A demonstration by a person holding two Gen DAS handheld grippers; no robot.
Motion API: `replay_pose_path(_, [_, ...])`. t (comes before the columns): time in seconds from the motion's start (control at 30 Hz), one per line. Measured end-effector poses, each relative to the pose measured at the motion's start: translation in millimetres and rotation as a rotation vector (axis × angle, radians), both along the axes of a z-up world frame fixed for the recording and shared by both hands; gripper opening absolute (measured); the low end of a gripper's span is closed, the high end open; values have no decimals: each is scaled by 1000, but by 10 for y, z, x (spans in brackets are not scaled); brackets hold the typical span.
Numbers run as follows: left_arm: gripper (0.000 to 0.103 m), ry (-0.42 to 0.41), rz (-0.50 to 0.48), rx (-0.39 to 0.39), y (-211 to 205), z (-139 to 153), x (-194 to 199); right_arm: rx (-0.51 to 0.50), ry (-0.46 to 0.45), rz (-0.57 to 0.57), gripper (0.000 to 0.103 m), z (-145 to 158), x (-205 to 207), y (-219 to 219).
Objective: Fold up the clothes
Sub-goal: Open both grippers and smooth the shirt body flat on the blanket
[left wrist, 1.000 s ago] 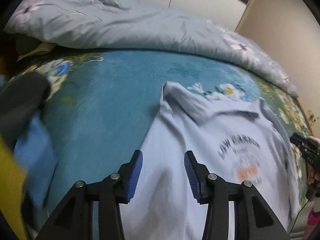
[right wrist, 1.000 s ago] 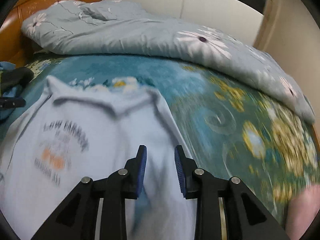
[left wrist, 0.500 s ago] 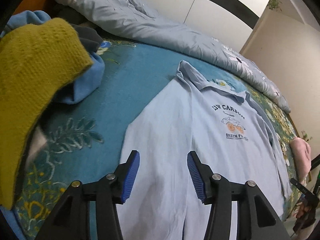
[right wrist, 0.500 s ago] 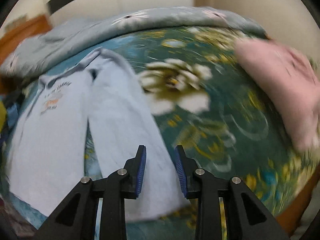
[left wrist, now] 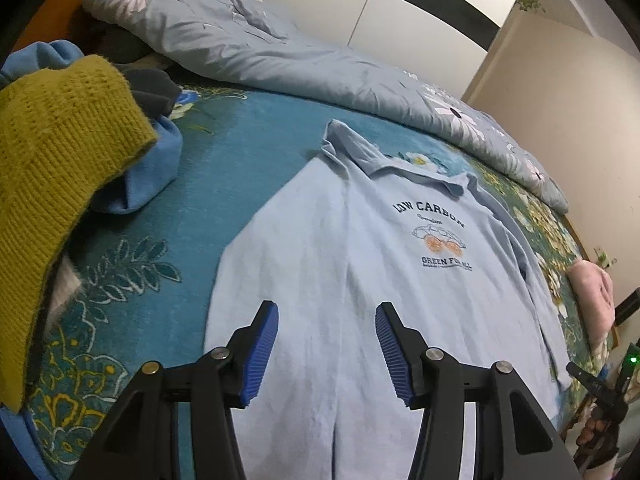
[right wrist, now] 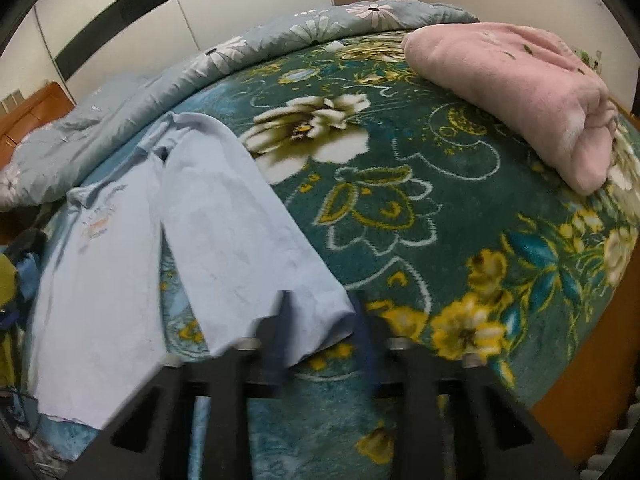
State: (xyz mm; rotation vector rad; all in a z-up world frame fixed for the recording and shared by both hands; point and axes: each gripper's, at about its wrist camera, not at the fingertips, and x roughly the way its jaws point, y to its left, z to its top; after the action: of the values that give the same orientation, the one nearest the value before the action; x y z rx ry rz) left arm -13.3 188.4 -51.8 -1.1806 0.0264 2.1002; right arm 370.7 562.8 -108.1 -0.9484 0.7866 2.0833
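A light blue polo shirt [left wrist: 360, 264] with a "LOW CARBON" print lies face up, spread flat on the teal floral bedspread [left wrist: 240, 148]. My left gripper [left wrist: 326, 352] is open and empty, hovering over the shirt's lower body. In the right wrist view the shirt [right wrist: 100, 280] lies left, its sleeve [right wrist: 248, 248] stretched toward me. My right gripper [right wrist: 324, 332] is open and blurred, with its jaws either side of the sleeve's cuff end.
A pile with a mustard knit [left wrist: 52, 184] and a blue garment [left wrist: 152, 168] sits at the left. A grey-blue duvet [left wrist: 280, 52] lies along the far side. A folded pink fleece [right wrist: 520, 92] lies at the right. The bed's wooden edge [right wrist: 580, 380] is close at the right.
Both grippers have pulled back from the collar toward the shirt's near end. The right gripper swung right and dropped to the sleeve cuff. The left one has nearly stopped over the hem area.
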Motion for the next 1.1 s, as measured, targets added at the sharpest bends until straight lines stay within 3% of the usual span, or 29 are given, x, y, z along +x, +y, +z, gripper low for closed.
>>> replay_pose_path(0.17, [55, 10, -10, -13, 46, 12, 23, 29, -4, 6, 3, 110, -33, 159])
replay_pose_path(0.43, [55, 6, -3, -40, 89, -36, -14, 338, -94, -159, 3, 823, 36, 1035])
replay_pose_path(0.63, [55, -6, 0, -68, 91, -95, -34, 295, -157, -223, 3, 704, -57, 1597])
replay_pose_path(0.8, [55, -21, 2, -109, 64, -180, -30, 333, -178, -179, 4, 713, -158, 1462])
replay_pose_path(0.9, [55, -25, -23, -140, 48, -233, 56, 423, -180, -174, 24, 965, -165, 1237])
replay_pose_path(0.93, [55, -25, -33, -150, 42, -249, 89, 465, -176, -185, 48, 1041, -182, 1140])
replay_pose_path(0.97, [55, -25, -44, -160, 37, -265, 122, 506, -172, -196, 62, 1117, -200, 1044])
replay_pose_path(1.07, [55, -33, -76, -189, 45, -330, 232, 555, -101, -174, 66, 1247, -330, 691])
replay_pose_path(1.1, [55, -36, -86, -199, 48, -352, 269, 499, -62, -118, 67, 1173, -444, 573])
